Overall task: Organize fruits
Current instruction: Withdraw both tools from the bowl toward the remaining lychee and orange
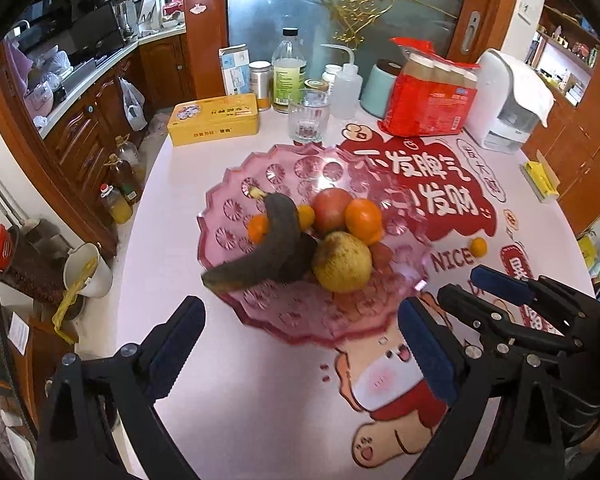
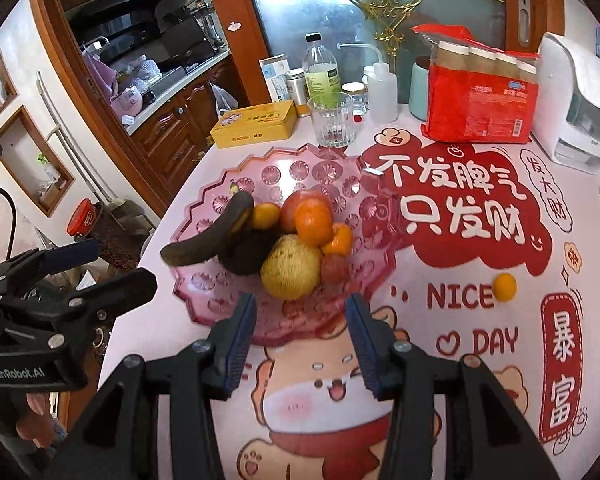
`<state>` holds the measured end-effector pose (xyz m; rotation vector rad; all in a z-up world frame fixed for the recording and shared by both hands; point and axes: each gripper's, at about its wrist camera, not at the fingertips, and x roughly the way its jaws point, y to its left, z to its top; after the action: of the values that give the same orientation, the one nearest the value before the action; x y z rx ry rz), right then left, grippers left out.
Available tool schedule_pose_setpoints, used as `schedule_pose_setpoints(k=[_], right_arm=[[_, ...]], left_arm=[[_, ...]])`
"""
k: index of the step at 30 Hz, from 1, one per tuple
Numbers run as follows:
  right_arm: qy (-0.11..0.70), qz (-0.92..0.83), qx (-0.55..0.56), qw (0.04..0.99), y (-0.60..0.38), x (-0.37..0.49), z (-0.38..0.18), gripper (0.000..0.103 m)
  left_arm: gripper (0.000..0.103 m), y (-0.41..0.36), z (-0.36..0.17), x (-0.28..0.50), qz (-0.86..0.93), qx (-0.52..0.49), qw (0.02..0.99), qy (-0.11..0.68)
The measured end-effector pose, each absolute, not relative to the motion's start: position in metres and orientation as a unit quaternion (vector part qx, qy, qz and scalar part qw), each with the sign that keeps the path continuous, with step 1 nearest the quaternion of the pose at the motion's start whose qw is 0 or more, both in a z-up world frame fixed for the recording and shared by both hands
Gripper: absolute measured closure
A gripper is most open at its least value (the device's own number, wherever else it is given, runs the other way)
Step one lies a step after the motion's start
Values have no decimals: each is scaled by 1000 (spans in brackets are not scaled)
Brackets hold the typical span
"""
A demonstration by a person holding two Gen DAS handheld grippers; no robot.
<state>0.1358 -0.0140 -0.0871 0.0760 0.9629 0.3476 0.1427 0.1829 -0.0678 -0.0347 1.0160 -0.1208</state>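
Most fruit's piled in the pink bowl (image 2: 204,280); one small orange (image 2: 505,287) sits out on the table (image 2: 480,400). Our left gripper (image 1: 300,354) wide open, right gripper (image 2: 300,344) half-open, both empty. Next we grab that orange.

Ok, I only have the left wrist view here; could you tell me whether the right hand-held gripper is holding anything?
Observer: No. The right hand-held gripper is empty, with its pads apart, above the near rim of the plate.
Operator: Thanks. What sits behind the yellow fruit?
Observer: A small red fruit lies right beside the yellow fruit, next to a small orange.
Operator: Does the glass hide anything?
Observer: A small red thing lies on the table beside the glass; it is too small to identify.
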Motion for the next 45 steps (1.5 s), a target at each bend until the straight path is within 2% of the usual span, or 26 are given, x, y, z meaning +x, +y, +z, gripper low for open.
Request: schedule_pose_setpoints(k=[14, 21, 29, 36, 41, 45], right_arm=[[440, 151, 54, 883, -80, 77, -72, 56], [439, 130, 54, 887, -138, 65, -66, 56], [422, 113, -1, 900, -213, 66, -45, 56], [399, 102, -51, 910, -274, 86, -35, 56], [411, 110, -30, 905, -302, 104, -61, 56], [429, 123, -9, 895, -305, 113, -89, 56]], left_arm=[[6, 117, -37, 84, -100, -20, 893, 437], [6, 71, -35, 80, -113, -39, 882, 456], [6, 10, -36, 77, -89, -31, 889, 449], [6, -41, -69, 81, -68, -35, 881, 467], [10, -67, -107, 87, -60, -36, 872, 484], [19, -84, -145, 98, -54, -36, 860, 507]])
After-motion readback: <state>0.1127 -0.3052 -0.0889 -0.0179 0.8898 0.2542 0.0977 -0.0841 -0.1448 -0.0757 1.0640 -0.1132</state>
